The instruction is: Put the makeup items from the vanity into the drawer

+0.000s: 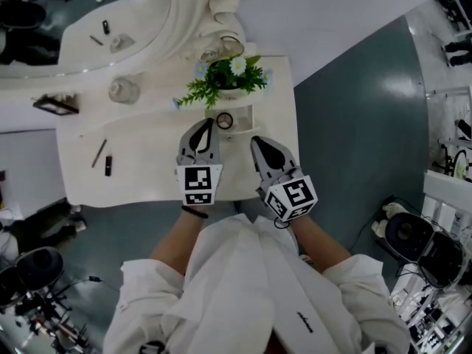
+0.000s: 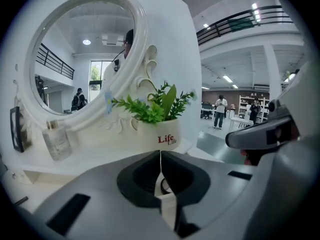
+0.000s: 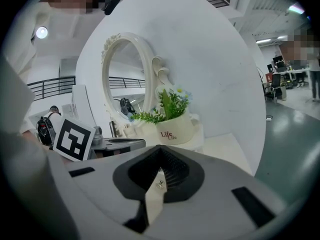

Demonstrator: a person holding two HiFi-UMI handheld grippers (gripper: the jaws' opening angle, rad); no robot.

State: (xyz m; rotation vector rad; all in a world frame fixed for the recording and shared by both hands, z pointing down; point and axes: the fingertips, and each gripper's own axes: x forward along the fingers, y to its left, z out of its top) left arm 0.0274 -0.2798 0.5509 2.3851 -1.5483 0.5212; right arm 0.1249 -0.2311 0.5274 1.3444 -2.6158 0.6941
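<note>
On the white vanity a thin pencil and a small black tube lie at the left. A small drawer stands open in front of the plant pot, with a dark ring-shaped item inside; the ring also shows below the left jaws. My left gripper hovers just left of the drawer, jaws shut, nothing visible between them. My right gripper sits near the vanity's front right, its jaws meeting at the tips with nothing held.
A white pot with green plant stands behind the drawer. An oval mirror rises at the back left. A glass bottle and a black frame sit further left.
</note>
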